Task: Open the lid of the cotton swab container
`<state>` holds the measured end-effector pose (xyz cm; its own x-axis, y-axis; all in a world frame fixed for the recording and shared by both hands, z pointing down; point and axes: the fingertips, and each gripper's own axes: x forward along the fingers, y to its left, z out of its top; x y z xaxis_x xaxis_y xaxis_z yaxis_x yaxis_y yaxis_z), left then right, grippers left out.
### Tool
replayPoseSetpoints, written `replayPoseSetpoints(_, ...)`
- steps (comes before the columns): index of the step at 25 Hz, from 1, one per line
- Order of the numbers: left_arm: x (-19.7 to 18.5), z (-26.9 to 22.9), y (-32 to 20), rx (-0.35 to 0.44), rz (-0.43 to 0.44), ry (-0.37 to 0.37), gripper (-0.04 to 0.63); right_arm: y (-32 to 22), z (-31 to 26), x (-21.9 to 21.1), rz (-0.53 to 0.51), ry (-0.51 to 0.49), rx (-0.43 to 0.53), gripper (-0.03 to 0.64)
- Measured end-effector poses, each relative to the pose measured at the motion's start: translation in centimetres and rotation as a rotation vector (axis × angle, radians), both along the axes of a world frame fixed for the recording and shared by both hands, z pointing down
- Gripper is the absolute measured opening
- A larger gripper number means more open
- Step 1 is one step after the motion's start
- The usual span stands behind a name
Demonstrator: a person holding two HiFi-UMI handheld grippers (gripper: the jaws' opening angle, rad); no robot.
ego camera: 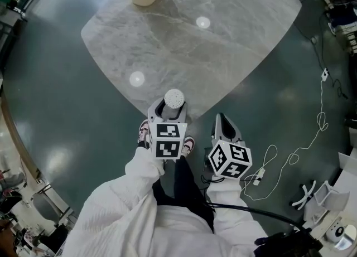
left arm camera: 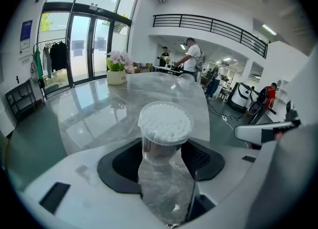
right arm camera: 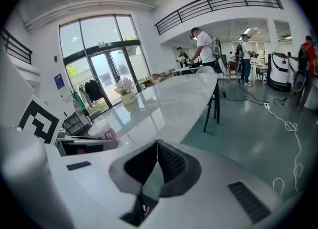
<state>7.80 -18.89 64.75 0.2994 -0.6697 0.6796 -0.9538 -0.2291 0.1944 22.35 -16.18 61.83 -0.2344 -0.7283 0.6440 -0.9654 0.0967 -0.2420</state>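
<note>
Gripping the cotton swab container [left arm camera: 160,146] low on its clear wall with the left gripper [left arm camera: 162,156], black ribbed pads [left arm camera: 203,158] pressed in from both sides, upright, right at the near edge of the grey marbled table [ego camera: 223,44]. Hanging alongside with the right gripper [right arm camera: 158,159]: jaws fully together, nothing between them, off the table's edge and just to the right of the left one. Judged as the bracing step, with the lid [left arm camera: 165,121] apparently not yet off, though hard to be sure through such clear plastic, with only a thin raised rim around the packed white swab heads. Next, probably: opening the right jaws, coming in over the top, pinching that rim or a tab and prying upward while keeping the body clamped. Worth minding a smooth, thin, slightly tapered cylinder, likely light and a little springy, prone to slipping or flexing under a hard squeeze. Glossy stone beneath, so little friction to help if set down.
</note>
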Motion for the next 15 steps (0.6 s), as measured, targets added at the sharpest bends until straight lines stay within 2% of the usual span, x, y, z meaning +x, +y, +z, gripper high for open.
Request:
replayPoseSetpoints(8,-0.7,-3.4,-0.1,0.034,0.070,-0.007,0.247,-0.6,-3.5,-1.3,0.004,0.004,0.043,0.061)
replayPoseSetpoints(15,-1.3,-6.6,0.3,0.054,0.155,0.004,0.247,-1.0,-7.4,-3.5,0.020,-0.036,0.085,0.061)
